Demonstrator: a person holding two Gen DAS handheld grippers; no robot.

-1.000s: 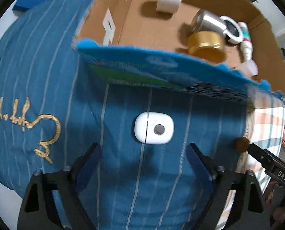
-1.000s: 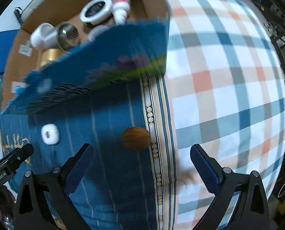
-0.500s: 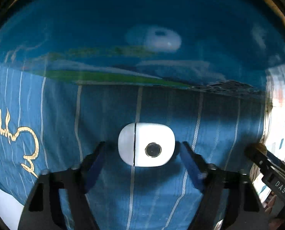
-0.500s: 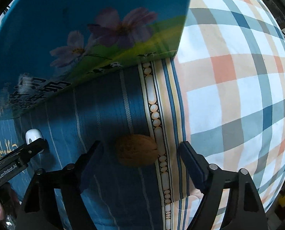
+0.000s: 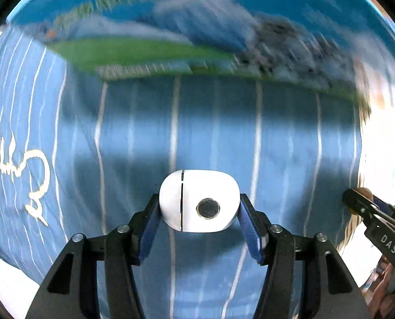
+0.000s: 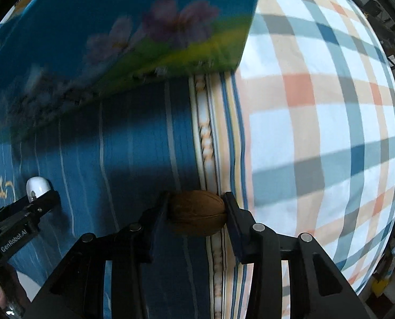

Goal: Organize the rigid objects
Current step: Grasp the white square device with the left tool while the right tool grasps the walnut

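The left claw [image 5: 199, 207] is closing, its pads pressing a white case [image 5: 199, 201], long axis three-to-nine o'clock, on blue striped cloth [image 5: 133, 138]. The right claw [image 6: 196, 210] is closing, clamping a walnut [image 6: 197, 212] likewise crosswise. A blue box [image 6: 117, 26] stands at twelve o'clock, contents hidden.

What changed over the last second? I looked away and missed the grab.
Both grippers came down and are closing: the left gripper on the white case, the right gripper on the walnut. Case and walnut stayed where they lay on the blue cloth.
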